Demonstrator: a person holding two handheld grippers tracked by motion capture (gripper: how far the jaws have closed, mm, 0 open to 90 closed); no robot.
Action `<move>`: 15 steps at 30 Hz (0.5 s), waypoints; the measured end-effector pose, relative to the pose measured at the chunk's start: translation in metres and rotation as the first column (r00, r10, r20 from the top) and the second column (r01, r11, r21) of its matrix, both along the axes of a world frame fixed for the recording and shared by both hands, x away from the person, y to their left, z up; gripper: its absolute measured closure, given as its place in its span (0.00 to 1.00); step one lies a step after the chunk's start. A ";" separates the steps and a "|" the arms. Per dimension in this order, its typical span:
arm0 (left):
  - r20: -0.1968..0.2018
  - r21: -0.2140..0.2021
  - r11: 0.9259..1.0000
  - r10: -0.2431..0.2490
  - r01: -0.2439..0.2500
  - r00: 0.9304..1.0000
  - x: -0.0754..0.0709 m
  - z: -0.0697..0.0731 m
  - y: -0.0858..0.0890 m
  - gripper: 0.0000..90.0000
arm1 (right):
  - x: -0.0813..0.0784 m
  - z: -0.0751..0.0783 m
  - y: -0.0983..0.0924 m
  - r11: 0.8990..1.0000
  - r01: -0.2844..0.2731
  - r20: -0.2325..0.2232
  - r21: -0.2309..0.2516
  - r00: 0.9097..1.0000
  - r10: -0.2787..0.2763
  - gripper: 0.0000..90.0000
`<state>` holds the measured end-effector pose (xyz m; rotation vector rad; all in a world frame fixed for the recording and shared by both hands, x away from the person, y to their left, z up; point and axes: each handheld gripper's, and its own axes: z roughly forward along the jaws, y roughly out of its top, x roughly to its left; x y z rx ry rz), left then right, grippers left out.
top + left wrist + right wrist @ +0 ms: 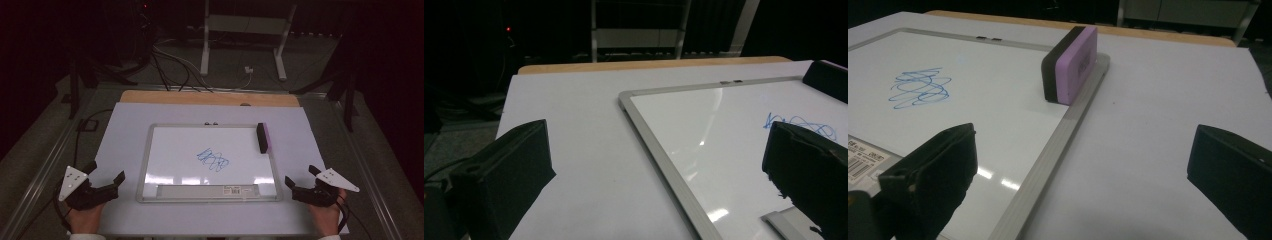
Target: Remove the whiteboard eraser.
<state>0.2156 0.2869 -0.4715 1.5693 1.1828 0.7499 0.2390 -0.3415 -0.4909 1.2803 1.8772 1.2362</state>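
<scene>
A whiteboard [175, 150] with a silver frame lies flat in the middle of the table, a blue scribble [213, 160] drawn near its centre. A purple eraser with a black felt side [262, 137] stands on edge along the board's right frame. My left gripper [106, 175] rests open near the table's front left, just left of the board. My right gripper [301, 175] rests open at the front right, beside the board's lower right corner. Both hold nothing. The right gripper view has the eraser [1070, 65] ahead and the scribble [918, 87] to the left.
The table is covered by a white sheet [125, 125], with a wooden edge [210, 98] at the back. A label strip [240, 190] sits along the board's bottom tray. Cables and a white metal stand [245, 35] are on the dark floor behind.
</scene>
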 end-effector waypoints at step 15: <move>0.044 0.060 0.998 0.019 -0.022 0.999 -0.008 -0.002 -0.001 0.01 | -0.002 0.005 0.003 1.000 0.012 0.009 0.010 1.000 -0.012 0.00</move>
